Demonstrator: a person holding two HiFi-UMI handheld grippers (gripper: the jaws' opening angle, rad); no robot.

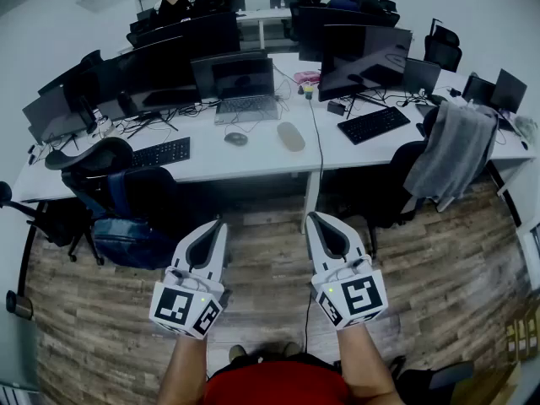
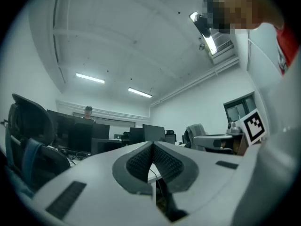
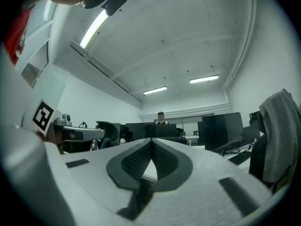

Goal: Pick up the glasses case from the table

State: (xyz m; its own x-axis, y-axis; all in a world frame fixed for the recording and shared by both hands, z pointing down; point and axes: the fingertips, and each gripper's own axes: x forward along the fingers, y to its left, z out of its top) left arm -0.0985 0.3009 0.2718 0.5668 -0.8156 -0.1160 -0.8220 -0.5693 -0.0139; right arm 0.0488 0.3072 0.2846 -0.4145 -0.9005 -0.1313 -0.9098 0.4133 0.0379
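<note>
The glasses case (image 1: 290, 136) is a beige oval lying on the white table (image 1: 253, 160), just right of a dark mouse (image 1: 235, 138) and in front of an open laptop (image 1: 245, 91). My left gripper (image 1: 221, 223) and right gripper (image 1: 311, 218) are held side by side over the wooden floor, well short of the table edge and pointing toward it. Both are shut with nothing between the jaws. In the left gripper view the left gripper (image 2: 152, 143) has its ribbed pads meeting at the tip. In the right gripper view the right gripper (image 3: 151, 140) looks the same. The case shows in neither gripper view.
A black chair with a blue backpack (image 1: 126, 226) stands at the left, and a chair draped with a grey garment (image 1: 451, 154) at the right. Keyboards (image 1: 160, 152) (image 1: 373, 124), monitors and cables crowd the table. A table leg (image 1: 310, 199) stands straight ahead. A person (image 1: 173, 2) sits far back.
</note>
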